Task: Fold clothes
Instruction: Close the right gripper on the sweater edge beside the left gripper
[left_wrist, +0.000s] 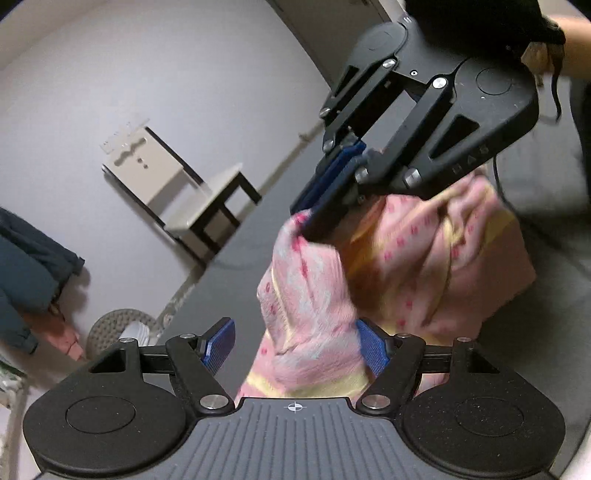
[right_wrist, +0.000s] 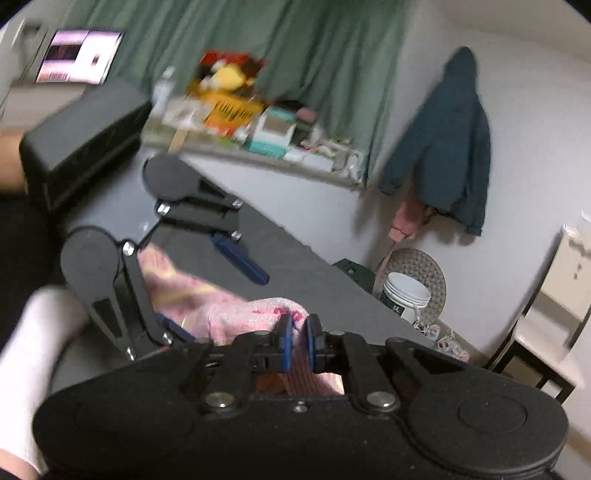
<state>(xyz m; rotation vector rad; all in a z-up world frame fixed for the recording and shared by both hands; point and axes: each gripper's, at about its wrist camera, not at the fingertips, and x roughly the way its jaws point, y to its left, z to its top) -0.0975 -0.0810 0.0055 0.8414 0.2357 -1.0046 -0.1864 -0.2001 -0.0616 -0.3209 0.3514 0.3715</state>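
Observation:
A pink garment (left_wrist: 406, 258) with red dots and yellow stripes hangs bunched above the dark grey table (left_wrist: 236, 273). My right gripper (left_wrist: 308, 221) comes in from the upper right of the left wrist view, shut on a fold of it. In the right wrist view the right gripper (right_wrist: 300, 334) shows its blue pads nearly together with the pink garment (right_wrist: 236, 314) pinched between them. My left gripper (left_wrist: 295, 345) is open, and the cloth hangs between its blue pads, brushing the right pad (left_wrist: 371, 349). From the right wrist view the left gripper (right_wrist: 221, 302) spreads wide around the cloth.
A white chair (left_wrist: 199, 206) with dark legs stands by the wall. A dark blue jacket (right_wrist: 447, 147) hangs on the wall above a white bucket (right_wrist: 404, 299). A cluttered shelf (right_wrist: 258, 122) and a green curtain (right_wrist: 314, 48) lie behind the table. A white-clad limb (right_wrist: 33, 350) is at left.

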